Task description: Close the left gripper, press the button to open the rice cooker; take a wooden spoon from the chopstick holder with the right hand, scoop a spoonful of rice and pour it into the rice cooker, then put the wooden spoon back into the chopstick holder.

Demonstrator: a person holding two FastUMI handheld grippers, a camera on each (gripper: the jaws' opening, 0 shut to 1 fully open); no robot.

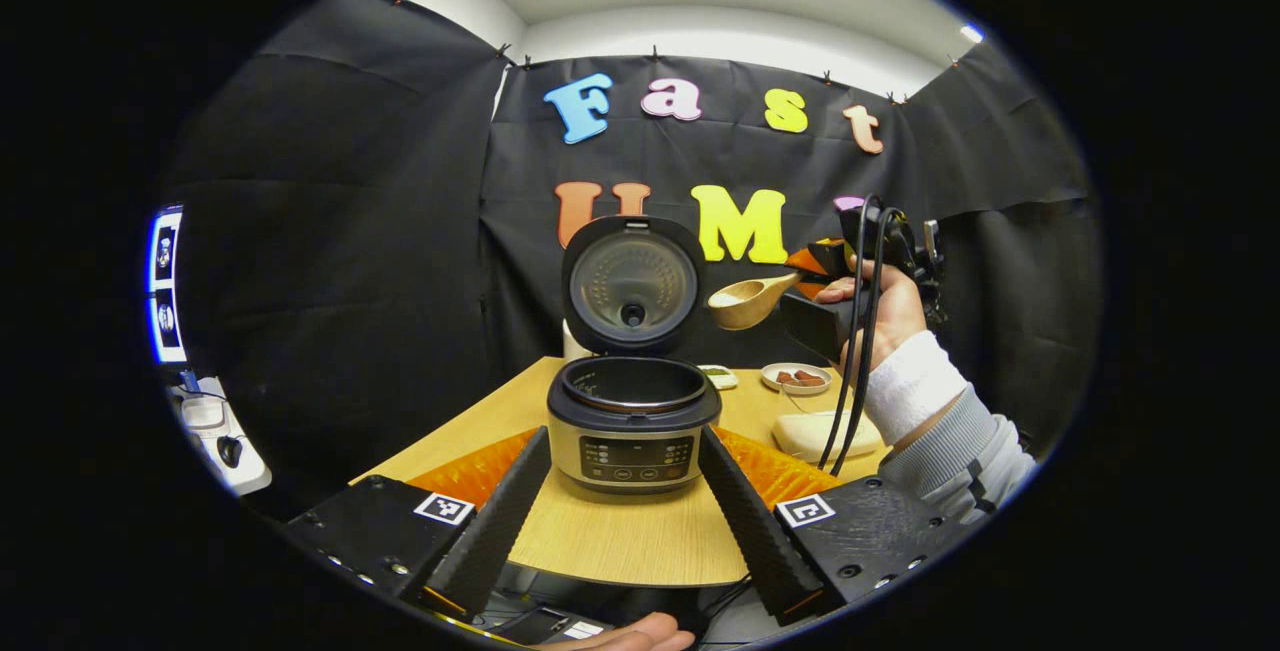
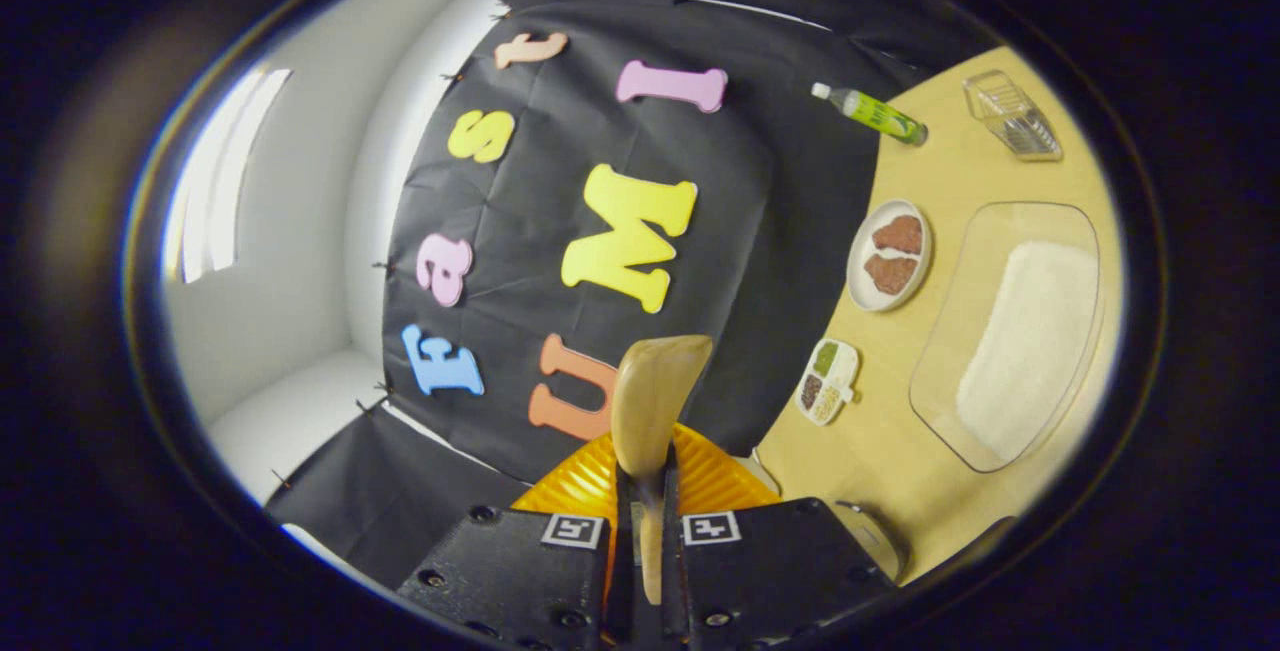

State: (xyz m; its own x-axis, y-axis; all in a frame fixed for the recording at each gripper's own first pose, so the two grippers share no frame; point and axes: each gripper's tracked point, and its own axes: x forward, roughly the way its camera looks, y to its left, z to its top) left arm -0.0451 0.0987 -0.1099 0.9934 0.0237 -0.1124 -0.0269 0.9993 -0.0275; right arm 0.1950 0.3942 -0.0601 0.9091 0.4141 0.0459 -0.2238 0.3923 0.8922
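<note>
The rice cooker (image 1: 633, 423) sits on the tabletop (image 1: 620, 531) with its lid up. The left hand-held gripper (image 1: 625, 521) is spread open before it. The right hand-held gripper (image 2: 645, 531) clamps the wooden spoon (image 2: 652, 401), held up beside the lid.

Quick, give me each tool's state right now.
Left tool: open, holding nothing, aimed at the cooker.
Right tool: shut on the spoon.

Recording booth staged as a kitchen, black cloth walls (image 1: 340, 231), wooden worktop (image 1: 620, 531), rice cooker (image 1: 633, 426), monitor (image 1: 165, 286) at the side
</note>
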